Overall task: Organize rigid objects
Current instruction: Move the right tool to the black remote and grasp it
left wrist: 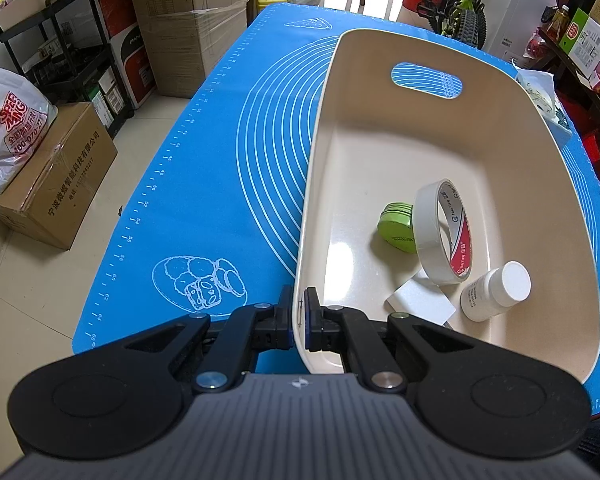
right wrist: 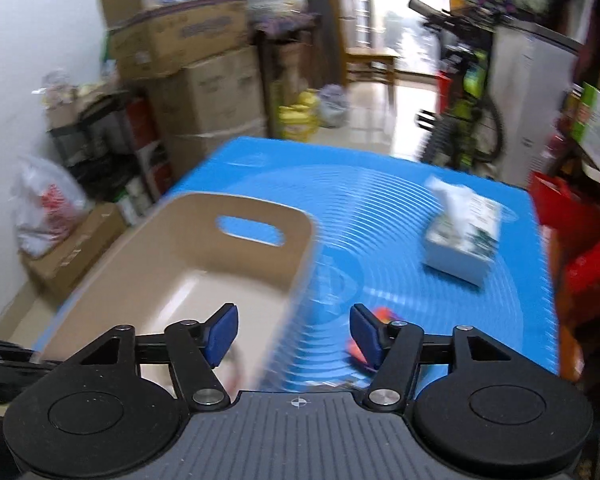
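4 things lie in the cream bin; the left gripper clamps its near rim. the right gripper gapes empty; an orange item waits near the mat's near edge.

Black gripper, blue pads

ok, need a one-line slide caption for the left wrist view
Left gripper clamps the near rim of the beige bin, which holds a tape roll, green tin and white bottle.
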A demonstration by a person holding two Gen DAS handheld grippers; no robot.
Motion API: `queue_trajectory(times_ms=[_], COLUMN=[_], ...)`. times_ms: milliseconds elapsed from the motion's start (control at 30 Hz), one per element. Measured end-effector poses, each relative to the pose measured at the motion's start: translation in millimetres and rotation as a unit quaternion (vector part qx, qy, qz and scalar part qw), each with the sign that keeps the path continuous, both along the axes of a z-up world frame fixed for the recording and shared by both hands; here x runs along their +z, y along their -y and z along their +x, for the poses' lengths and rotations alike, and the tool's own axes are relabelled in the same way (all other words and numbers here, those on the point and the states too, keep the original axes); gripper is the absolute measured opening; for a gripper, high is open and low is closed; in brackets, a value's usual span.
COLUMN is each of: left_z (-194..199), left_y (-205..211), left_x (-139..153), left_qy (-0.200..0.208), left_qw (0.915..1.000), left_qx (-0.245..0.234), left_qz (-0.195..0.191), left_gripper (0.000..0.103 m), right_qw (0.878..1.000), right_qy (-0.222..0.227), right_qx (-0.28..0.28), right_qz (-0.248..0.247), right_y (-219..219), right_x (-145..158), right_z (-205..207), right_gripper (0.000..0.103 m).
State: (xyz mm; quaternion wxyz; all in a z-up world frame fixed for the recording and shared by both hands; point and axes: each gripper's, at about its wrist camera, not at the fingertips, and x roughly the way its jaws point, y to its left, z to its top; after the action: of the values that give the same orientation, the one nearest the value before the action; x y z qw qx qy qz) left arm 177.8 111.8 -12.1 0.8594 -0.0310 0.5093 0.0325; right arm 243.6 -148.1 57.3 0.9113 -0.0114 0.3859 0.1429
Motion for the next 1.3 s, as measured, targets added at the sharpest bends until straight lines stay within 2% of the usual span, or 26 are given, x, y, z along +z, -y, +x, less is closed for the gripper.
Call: queue_trajectory(times_ms=[267,433,633,800,1100,1167,1233,1300], left_z=[0,0,0,0,0,0,0,0], left_y=[1,1,1,2,2,2,3,2], left_x=[-1,-2,-2,-2,-2,-2,-2,-3], left_qy=[0.0,0.0,0.0,0.0,0.0,0.0,0.0,0.0], left_qw=[1.0,1.0,1.0,1.0,1.0,1.0,1.0,1.0], left_qx=[0.0,0.0,0.0,0.0,0.0,0.0,0.0,0.0], left_qz=[0.002,0.002,0.001,0.0,-0.003,-0.004,-0.005,-0.006], left_gripper=[0.006,0.006,0.006,0.006,0.006,0.006,0.006,0.006], right_qw=[0.994,0.988,0.983,0.974,0.963,0.963,0.964,0.965], right_qy=[-0.078,-0.126,-0.154,-0.19,-0.186,-0.179,-0.169,-0.157], right_qx=[-0.079,-0.088,-0.095,-0.128,-0.194,-0.2,-0.199,-0.206], right_qz=[-0.016,-0.025,-0.031,0.002,-0.01,-0.027,-0.053,-0.052], right_y=[46,42,33,30,16,8,0,-2], right_x=[-54,-81,-101,-116,-131,-133,-134,-134], right_z=[6,9,9,12,15,14,11,5], right_gripper=[0.074,0.075,0.078,0.08,0.082,0.082,0.08,0.075])
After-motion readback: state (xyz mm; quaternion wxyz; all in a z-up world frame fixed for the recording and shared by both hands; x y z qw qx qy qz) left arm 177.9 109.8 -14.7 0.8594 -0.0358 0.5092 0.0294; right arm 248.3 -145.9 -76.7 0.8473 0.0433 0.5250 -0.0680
